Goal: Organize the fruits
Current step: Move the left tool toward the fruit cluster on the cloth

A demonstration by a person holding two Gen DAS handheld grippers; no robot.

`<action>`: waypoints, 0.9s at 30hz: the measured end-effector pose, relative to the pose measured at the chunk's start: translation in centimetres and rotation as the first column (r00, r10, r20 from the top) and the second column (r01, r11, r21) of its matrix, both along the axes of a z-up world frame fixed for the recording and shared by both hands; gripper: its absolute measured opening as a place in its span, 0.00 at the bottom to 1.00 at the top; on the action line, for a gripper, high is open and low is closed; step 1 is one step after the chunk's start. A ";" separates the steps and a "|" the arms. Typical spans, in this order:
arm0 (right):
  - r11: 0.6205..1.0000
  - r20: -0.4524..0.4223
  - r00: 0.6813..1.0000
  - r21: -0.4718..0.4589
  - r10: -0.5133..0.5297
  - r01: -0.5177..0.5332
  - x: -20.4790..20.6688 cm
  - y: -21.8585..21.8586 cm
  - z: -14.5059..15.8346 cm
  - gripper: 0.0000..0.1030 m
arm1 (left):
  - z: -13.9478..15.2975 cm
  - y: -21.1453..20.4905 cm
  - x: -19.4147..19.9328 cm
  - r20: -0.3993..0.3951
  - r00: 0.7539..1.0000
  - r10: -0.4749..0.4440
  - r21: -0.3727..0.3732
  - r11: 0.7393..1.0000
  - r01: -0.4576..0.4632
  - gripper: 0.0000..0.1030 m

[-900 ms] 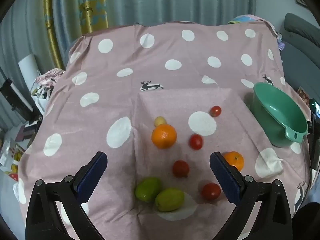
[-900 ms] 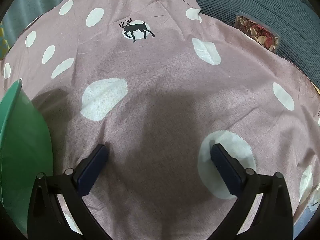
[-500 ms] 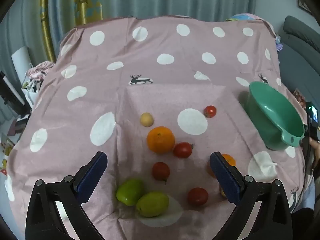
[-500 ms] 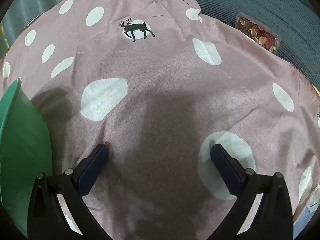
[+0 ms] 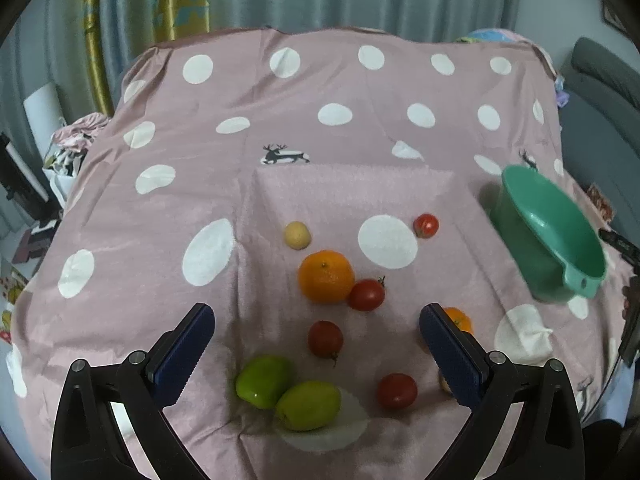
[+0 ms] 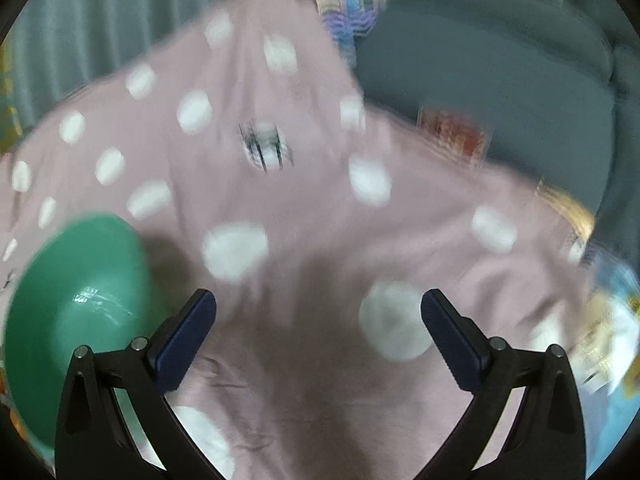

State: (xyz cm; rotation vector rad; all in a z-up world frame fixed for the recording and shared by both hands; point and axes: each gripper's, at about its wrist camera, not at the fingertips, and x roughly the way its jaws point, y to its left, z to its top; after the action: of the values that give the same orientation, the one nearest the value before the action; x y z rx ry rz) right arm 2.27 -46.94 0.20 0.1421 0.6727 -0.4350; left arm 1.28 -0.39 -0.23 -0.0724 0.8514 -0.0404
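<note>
Left gripper (image 5: 316,344) hangs over the fruit with its fingers spread wide and nothing between them; the right gripper (image 6: 318,336) is just as wide and empty over bare tablecloth (image 6: 304,208). Near to far in the left view: two green fruits (image 5: 288,392) touching at 6 o'clock, a red tomato (image 5: 397,391) at 5, another tomato (image 5: 325,338) near centre, a small orange (image 5: 460,318) half hidden behind the right finger at 3, then the big orange (image 5: 326,277) touching a third tomato (image 5: 366,295), a pale small fruit (image 5: 297,235) at 12, and a fourth tomato (image 5: 426,225) at 1. Green bowl (image 5: 548,236) sits far at 2, empty as far as seen. Likely step: pick one fruit for the bowl. Best to start with the central tomato, which sits apart; straddle it, close gently so it does not squash or roll. Versus the earlier frames, the left camera has pulled back so the fruits sit farther off, and the right view is now blurred with far more of the bowl (image 6: 76,304) showing at 8.
</note>
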 end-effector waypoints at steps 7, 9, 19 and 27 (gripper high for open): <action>0.945 0.155 0.940 0.076 0.305 -0.319 -4.2 6.7 4.6 1.00 | 1.0 0.8 -0.8 0.038 0.999 -0.019 -0.068 0.997 0.022 0.99; 0.891 0.171 0.891 0.107 0.422 -0.442 -4.9 9.4 5.1 1.00 | 1.2 1.4 -0.8 0.037 0.999 -0.029 -0.114 0.993 0.033 0.99; 0.611 0.033 0.629 0.202 0.777 -0.765 -4.0 22.1 2.9 1.00 | 0.1 4.3 -1.0 -0.025 0.999 -0.045 -0.353 0.935 0.033 0.99; 0.528 -0.043 0.533 0.224 0.845 -0.819 -1.6 26.6 1.0 1.00 | -0.6 4.5 -0.9 -0.067 0.997 -0.022 -0.318 0.948 -0.001 0.99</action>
State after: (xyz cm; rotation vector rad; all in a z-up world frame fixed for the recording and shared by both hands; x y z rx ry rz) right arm 0.65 -20.31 1.19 -0.0639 0.8441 0.5821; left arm 0.38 4.07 -0.86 -0.3745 0.9097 -0.1864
